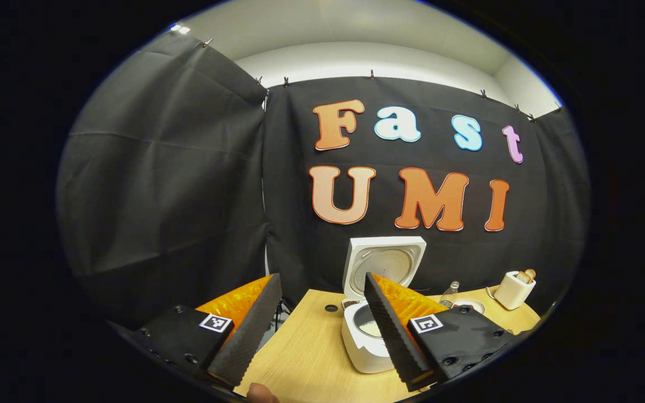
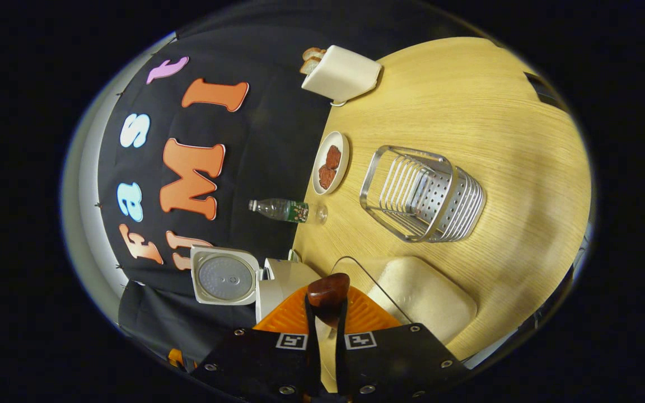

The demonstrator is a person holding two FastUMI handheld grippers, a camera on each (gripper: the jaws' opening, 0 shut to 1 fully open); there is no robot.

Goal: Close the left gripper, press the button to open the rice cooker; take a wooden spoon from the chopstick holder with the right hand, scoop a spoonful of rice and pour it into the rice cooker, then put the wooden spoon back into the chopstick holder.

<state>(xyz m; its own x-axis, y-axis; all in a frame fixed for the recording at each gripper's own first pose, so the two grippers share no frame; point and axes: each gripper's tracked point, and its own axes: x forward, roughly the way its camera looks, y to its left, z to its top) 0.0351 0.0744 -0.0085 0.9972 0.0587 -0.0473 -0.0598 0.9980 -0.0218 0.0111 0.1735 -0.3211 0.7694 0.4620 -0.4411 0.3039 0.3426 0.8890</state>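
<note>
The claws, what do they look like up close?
The left claw has two long wedge-shaped fingers with ridged, saw-like inner faces. Each finger sits on a dark block with round screws and a small square black-and-white marker. The right claw is built the same way: dark blocks with screws and two square markers side by side. No cables or sleeves can be seen.

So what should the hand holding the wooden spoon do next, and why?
Probably ease the wooden spoon over the rice cooker and tip it into the open pot. The right gripper is shut on the spoon, the lid stands up, and the cooker sits just beyond the spoon. Whether the spoon carries rice, I cannot tell.
</note>
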